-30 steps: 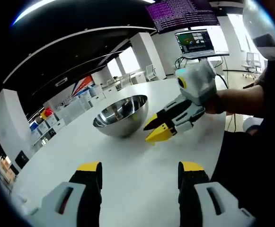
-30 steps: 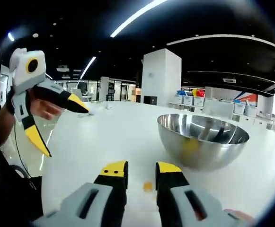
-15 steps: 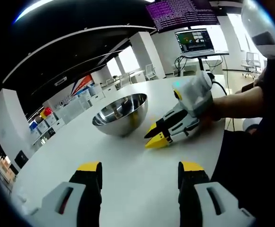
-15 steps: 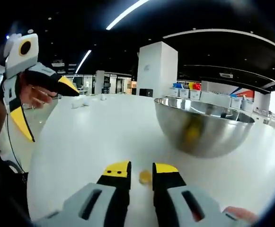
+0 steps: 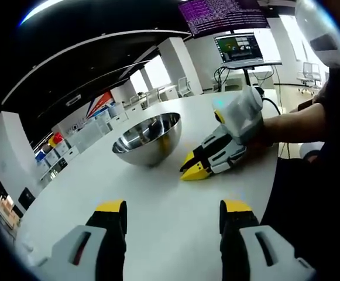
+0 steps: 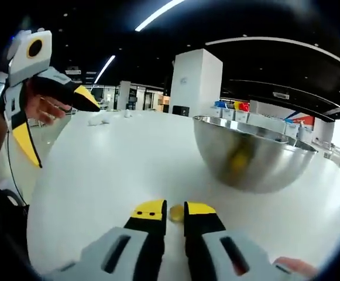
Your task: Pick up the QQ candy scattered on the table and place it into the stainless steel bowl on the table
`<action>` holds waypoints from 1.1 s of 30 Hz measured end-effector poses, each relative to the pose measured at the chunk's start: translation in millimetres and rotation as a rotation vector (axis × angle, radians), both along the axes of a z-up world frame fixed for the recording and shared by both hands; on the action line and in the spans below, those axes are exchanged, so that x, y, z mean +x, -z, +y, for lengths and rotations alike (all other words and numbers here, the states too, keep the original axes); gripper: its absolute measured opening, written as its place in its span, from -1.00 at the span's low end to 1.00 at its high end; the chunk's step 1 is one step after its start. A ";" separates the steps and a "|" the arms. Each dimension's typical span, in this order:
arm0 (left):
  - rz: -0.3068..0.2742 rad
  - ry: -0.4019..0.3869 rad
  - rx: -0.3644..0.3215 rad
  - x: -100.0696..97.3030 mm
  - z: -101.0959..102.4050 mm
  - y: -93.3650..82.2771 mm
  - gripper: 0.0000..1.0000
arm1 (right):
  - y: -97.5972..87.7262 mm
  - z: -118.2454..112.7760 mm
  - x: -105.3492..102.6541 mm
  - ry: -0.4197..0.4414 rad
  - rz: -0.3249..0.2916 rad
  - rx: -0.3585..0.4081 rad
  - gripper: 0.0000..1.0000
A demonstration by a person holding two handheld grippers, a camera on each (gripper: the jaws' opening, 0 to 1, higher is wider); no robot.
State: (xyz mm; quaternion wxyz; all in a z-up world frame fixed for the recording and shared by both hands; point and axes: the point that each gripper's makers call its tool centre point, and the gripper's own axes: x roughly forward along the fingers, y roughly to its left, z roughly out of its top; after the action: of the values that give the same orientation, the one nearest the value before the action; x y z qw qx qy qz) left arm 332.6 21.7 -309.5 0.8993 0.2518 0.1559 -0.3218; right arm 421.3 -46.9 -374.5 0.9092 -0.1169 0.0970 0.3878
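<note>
A small yellow QQ candy point(image 6: 176, 212) lies on the white table point(image 6: 117, 170), pinched between the yellow tips of my right gripper point(image 6: 175, 209), which is shut on it. In the left gripper view that right gripper point(image 5: 193, 172) rests tip-down on the table point(image 5: 175, 205), just right of the stainless steel bowl point(image 5: 146, 138). In the right gripper view the bowl point(image 6: 251, 158) stands close ahead to the right, with a yellow reflection on its wall. My left gripper point(image 5: 173, 209) hangs open above bare table; in the right gripper view it point(image 6: 61, 133) shows at the upper left, wide open.
A person's arm point(image 5: 298, 124) holds the right gripper from the right. A monitor on a stand point(image 5: 239, 49) stands beyond the table's far edge. Small white items point(image 6: 101, 120) lie far off on the table. A white pillar point(image 6: 196, 82) and storage bins are behind.
My right gripper has come down to the table and its jaws have narrowed onto the candy. The left gripper has stayed open and almost still.
</note>
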 end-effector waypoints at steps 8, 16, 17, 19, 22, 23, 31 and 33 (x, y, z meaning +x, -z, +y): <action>-0.007 -0.002 -0.010 -0.7 0.7 -2.2 0.28 | 0.5 -1.1 -0.1 0.003 -0.004 -0.007 -0.84; -0.011 -0.007 -0.019 -2.7 1.5 -4.5 0.28 | 0.5 -1.8 -0.8 0.001 -0.009 -0.014 -0.87; -0.012 -0.007 -0.019 -2.9 1.7 -4.8 0.28 | 0.6 -1.8 -1.1 0.001 -0.007 -0.013 -0.87; -0.014 -0.007 -0.020 -3.5 1.6 -5.3 0.28 | 0.8 -2.4 -1.5 0.001 0.001 -0.010 -0.88; -0.014 -0.006 -0.021 -4.3 1.2 -5.6 0.28 | 0.5 -3.3 -2.2 0.002 0.005 -0.009 -0.88; -0.015 -0.006 -0.021 -4.5 1.2 -5.7 0.28 | 0.4 -3.8 -2.7 0.003 0.010 -0.006 -0.88; -0.017 -0.009 -0.020 -4.4 1.5 -6.5 0.28 | -7.4 -5.7 -8.6 -0.008 0.032 0.037 -0.88; -0.016 -0.007 -0.023 -4.3 0.8 -6.9 0.28 | -9.2 -6.1 -10.9 -0.008 0.030 0.031 -0.89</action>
State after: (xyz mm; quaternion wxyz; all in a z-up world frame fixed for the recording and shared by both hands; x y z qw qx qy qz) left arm 328.2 22.5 -302.6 0.9045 0.2433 0.1458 -0.3184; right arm 410.4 -53.0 -365.4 0.9076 -0.0973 0.1043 0.3948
